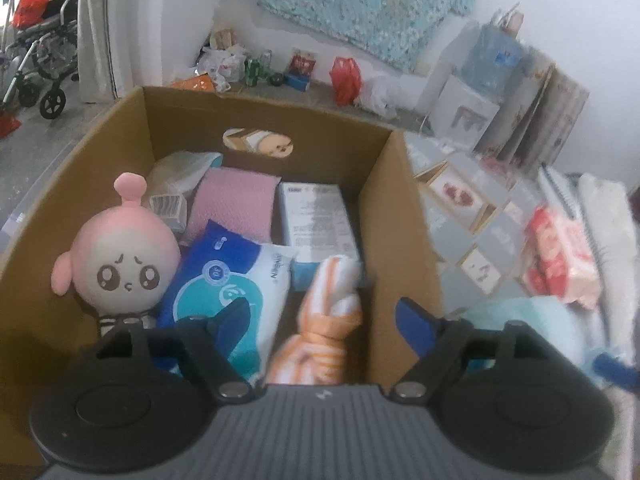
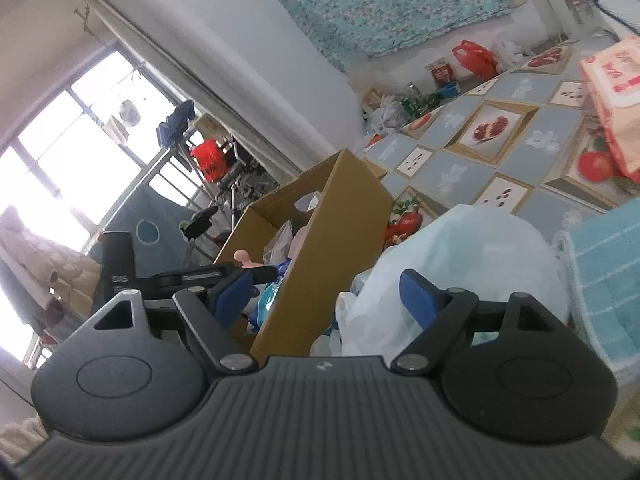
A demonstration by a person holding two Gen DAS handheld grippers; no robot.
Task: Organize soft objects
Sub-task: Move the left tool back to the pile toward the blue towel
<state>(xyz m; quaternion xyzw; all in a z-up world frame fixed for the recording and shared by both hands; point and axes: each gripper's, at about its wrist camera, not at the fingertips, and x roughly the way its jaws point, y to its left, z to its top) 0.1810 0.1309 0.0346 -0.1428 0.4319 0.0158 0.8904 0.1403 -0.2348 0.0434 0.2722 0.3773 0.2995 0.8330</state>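
A cardboard box (image 1: 396, 216) holds a pink plush doll (image 1: 124, 256), a blue wipes pack (image 1: 228, 280), a pink cloth (image 1: 236, 204), a white box (image 1: 316, 216) and an orange-striped knotted towel (image 1: 324, 320). My left gripper (image 1: 324, 316) is open and empty, just above the towel at the box's near edge. My right gripper (image 2: 324, 292) is open and empty, tilted, beside the box (image 2: 328, 248) and close to a pale plastic bag (image 2: 460, 272) on the table. The left gripper also shows in the right wrist view (image 2: 224, 272) over the box.
On the patterned tablecloth (image 2: 480, 152) lie a red-and-white tissue pack (image 1: 560, 256), a light blue towel (image 2: 608, 280) and folded white cloth (image 1: 608, 216). Bags and bottles sit on the floor by the wall (image 1: 344, 76). A wheelchair (image 1: 40, 60) stands at far left.
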